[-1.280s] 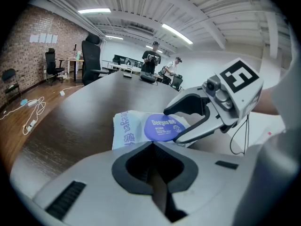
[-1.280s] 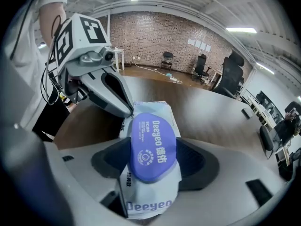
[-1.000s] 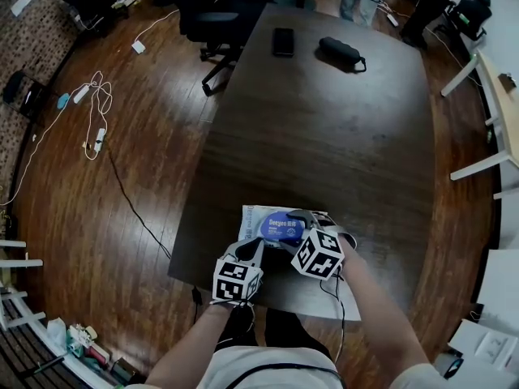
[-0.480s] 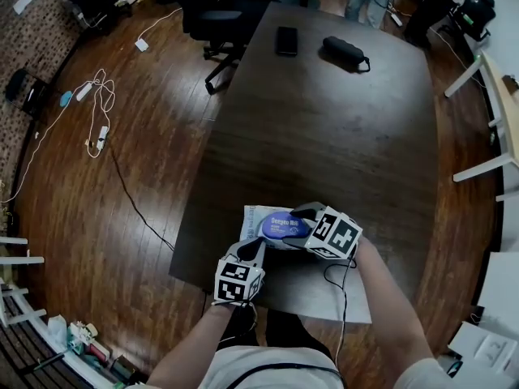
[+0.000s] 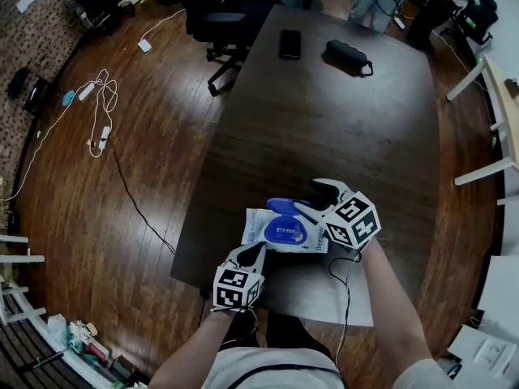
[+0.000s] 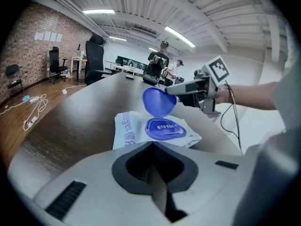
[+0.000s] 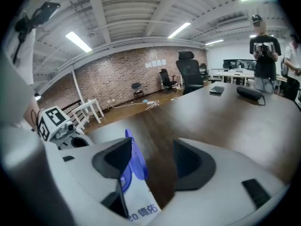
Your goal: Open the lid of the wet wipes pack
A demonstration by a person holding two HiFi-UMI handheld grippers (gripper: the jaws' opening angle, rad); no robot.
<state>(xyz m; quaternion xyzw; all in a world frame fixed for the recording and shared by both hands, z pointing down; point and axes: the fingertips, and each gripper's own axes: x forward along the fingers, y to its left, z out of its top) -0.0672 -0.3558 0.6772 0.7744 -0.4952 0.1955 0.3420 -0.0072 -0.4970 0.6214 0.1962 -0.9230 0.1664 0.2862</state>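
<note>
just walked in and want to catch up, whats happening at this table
A person holds tongs in each hand over a wet wipes pack lying at the near edge of the table. The left tongs are shut, tips at the pack's near edge. The right tongs are open around the blue lid, which stands flipped up, so the pack is open.

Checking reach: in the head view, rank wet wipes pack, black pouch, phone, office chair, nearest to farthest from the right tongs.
1. Wet wipes pack, right beside it, near edge.
2. Black pouch and phone, far end of table: too close to call.
3. Office chair, floor beyond the far-left corner.
</note>
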